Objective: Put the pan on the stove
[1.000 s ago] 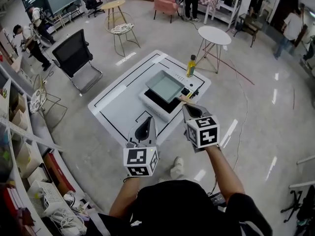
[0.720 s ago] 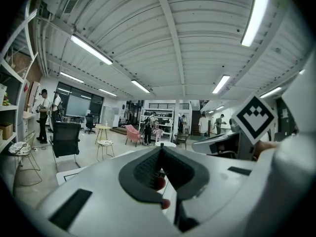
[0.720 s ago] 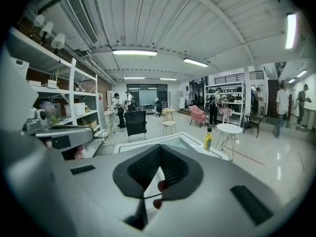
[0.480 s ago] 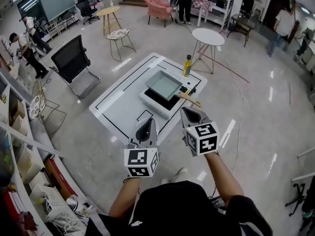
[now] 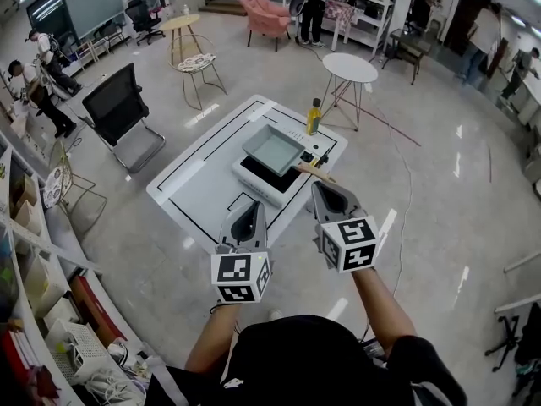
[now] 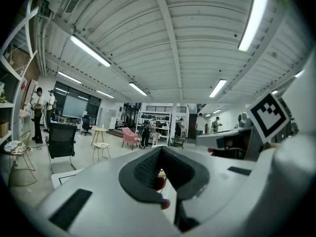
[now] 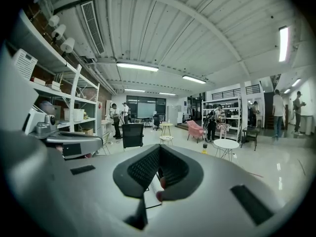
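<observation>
A grey square pan (image 5: 273,149) with a wooden handle (image 5: 311,170) rests on the flat black-topped stove (image 5: 256,179), on a low white table (image 5: 199,184) in the head view. My left gripper (image 5: 248,218) and right gripper (image 5: 330,195) are held up in the air in front of the table, short of it and touching nothing. Both are shut and hold nothing. The right one's tip points near the handle's end but stands apart from it. The left gripper view shows its jaws (image 6: 161,154) closed together. So does the right gripper view for the right gripper (image 7: 159,153).
A yellow oil bottle (image 5: 313,117) stands on the table behind the stove. Around it are a black office chair (image 5: 120,108), a round white side table (image 5: 349,68), a wire stool (image 5: 196,63) and shelving (image 5: 34,252) at the left. People stand at the room's far edges.
In the head view the table with the pan has drifted slightly up and left. Both grippers stay raised, shut and empty in about the same place.
</observation>
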Motion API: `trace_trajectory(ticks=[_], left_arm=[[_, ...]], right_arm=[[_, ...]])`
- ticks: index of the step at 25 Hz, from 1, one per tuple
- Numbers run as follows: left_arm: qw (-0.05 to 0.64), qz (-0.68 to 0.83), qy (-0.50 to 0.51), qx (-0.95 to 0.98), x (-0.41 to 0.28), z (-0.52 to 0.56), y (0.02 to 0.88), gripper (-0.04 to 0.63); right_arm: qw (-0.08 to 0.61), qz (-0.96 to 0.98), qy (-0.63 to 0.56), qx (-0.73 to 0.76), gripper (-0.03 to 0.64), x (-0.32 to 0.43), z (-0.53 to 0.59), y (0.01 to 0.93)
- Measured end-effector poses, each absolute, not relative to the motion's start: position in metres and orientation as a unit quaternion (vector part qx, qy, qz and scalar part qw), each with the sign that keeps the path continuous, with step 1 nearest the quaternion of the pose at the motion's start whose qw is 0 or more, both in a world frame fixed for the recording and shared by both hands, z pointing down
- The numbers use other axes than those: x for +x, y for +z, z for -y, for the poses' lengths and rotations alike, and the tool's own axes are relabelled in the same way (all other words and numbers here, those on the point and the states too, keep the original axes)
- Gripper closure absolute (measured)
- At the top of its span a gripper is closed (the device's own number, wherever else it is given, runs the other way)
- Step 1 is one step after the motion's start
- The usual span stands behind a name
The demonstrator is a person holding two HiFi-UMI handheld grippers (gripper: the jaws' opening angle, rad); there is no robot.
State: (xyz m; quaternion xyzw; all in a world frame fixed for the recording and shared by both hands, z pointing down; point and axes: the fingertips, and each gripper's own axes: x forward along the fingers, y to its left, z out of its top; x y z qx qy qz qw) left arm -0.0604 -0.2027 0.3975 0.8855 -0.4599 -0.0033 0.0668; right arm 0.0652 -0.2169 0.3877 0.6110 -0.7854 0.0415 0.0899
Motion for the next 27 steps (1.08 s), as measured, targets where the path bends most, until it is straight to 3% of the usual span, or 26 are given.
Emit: trace_trajectory(ticks=[27], left_arm=[[0.074,0.47,-0.003,0.879,-0.022,0.171,0.396,0.591]], right_arm=[[0.102,0.784,0.049,0.61,0.615,0.106,0.185,0.396]])
